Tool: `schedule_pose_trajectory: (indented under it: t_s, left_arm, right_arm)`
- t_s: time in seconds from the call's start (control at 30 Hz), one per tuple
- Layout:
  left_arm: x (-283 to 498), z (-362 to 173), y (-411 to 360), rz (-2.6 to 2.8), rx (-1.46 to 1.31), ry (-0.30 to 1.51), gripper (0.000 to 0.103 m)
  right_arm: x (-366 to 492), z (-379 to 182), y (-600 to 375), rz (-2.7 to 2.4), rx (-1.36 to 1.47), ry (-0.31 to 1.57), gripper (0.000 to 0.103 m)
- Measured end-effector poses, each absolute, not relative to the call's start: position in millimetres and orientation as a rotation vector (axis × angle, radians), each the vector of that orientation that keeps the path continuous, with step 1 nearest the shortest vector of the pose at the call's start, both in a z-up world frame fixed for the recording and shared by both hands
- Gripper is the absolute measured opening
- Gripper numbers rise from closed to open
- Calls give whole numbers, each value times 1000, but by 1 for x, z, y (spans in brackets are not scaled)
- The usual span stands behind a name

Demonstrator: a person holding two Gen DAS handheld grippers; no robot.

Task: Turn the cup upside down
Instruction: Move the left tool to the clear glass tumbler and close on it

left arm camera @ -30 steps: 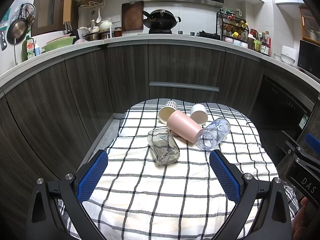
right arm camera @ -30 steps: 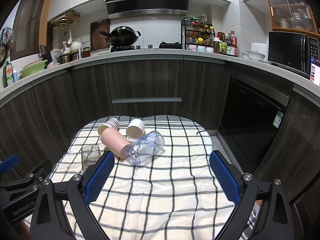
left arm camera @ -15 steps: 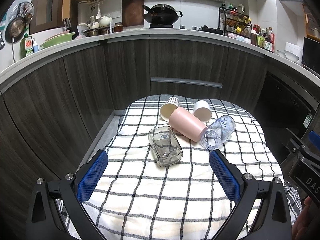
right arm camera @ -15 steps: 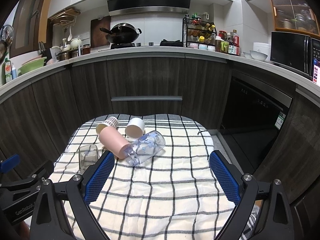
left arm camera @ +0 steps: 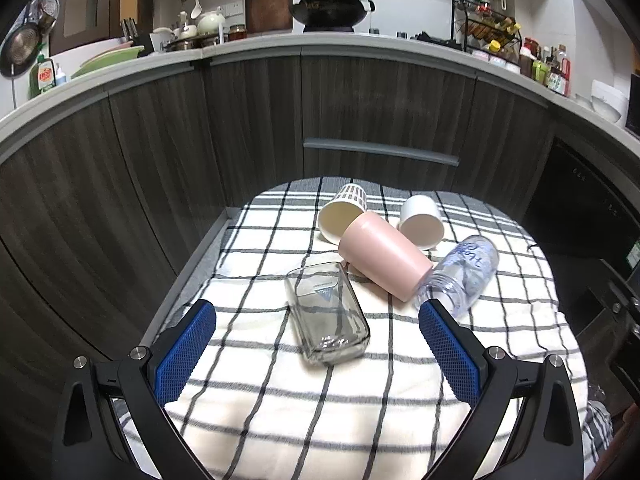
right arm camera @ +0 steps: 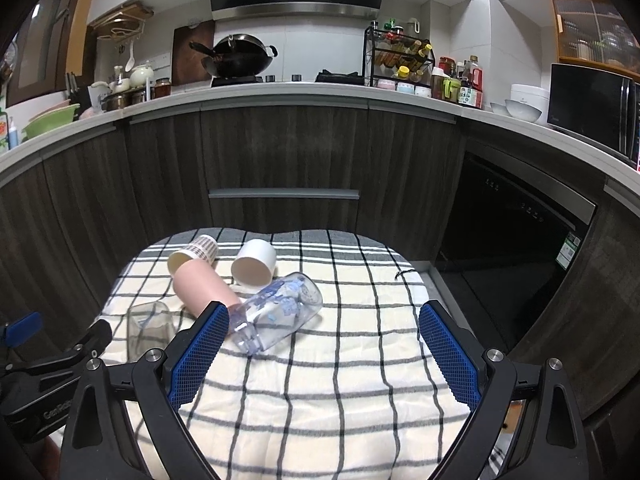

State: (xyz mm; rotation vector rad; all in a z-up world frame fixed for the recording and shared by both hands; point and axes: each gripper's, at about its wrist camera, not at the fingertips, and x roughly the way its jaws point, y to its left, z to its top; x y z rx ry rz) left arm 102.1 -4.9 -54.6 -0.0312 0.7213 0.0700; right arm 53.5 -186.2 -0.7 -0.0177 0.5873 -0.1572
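Several cups lie on their sides on a checked cloth (left arm camera: 280, 392): a square clear glass (left arm camera: 326, 316), a pink cup (left arm camera: 382, 256), a clear printed tumbler (left arm camera: 464, 276), a white cup (left arm camera: 422, 222) and a patterned paper cup (left arm camera: 344, 214). My left gripper (left arm camera: 316, 344) is open and empty, with the square glass between and just beyond its fingertips. My right gripper (right arm camera: 322, 344) is open and empty, just short of the printed tumbler (right arm camera: 280, 312). The pink cup (right arm camera: 202, 286) and square glass (right arm camera: 146, 330) lie to its left.
Dark wood cabinets (left arm camera: 380, 112) curve around the far side of the cloth-covered table (right arm camera: 320, 400). A black dishwasher front (right arm camera: 520, 220) stands at right. The counter (right arm camera: 280, 88) carries a wok, bottles and dishes. The left gripper's body (right arm camera: 44, 376) shows at the right view's lower left.
Both grippers have moved forward toward the cups. The square glass now sits closer between the left fingers. No cup has moved.
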Motion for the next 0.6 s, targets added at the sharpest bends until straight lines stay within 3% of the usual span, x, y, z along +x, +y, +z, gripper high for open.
schedule_pose_trajectory:
  t_s: [0.5,0.6]
  left_arm:
    - [176,-126,-19,129,-25,861,102]
    - [184,-136,-20,120,-31,899,96]
  right_arm:
    - [120,-49,-201,-182,-25,684,96]
    - [130,-59,-205,-182,-11,711,96]
